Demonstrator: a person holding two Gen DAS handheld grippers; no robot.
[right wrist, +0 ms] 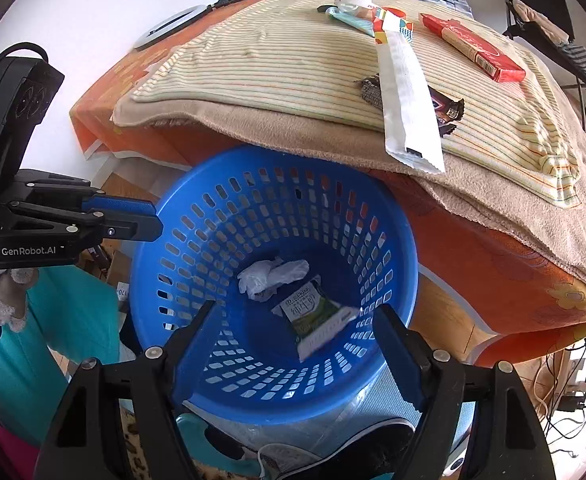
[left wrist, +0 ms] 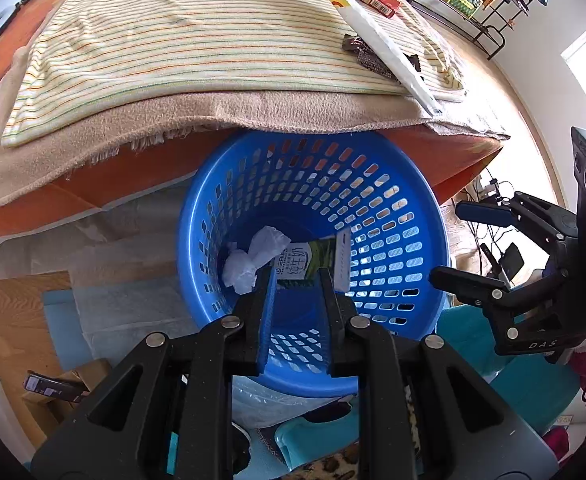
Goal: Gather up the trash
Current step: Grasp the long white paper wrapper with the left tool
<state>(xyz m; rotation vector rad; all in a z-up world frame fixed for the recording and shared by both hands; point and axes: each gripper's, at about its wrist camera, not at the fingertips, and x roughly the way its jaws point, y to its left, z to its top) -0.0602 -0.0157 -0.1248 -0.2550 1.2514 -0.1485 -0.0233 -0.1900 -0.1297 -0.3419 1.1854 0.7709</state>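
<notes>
my left gripper (left wrist: 295, 276) and right gripper (right wrist: 293, 320) both released, empty, over blue basket (right wrist: 181, 216); milk carton (right wrist: 317, 318), crumpled tissue (right wrist: 271, 274) inside.

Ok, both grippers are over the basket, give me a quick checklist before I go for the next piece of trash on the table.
1. Right gripper empty and open: ok, jaws spread wide, nothing between them.
2. Left gripper empty: ok, nothing between the fingers, a narrow gap showing.
3. Basket has room: ok, only a crumpled tissue and a milk carton at the bottom.
4. Trash left on the table: ok, long white wrapper, dark wrapper under it, red box.
5. White wrapper stable: not ok, its end overhangs the cloth edge above the basket.
6. Path from basket to table clear: cannot tell.
</notes>
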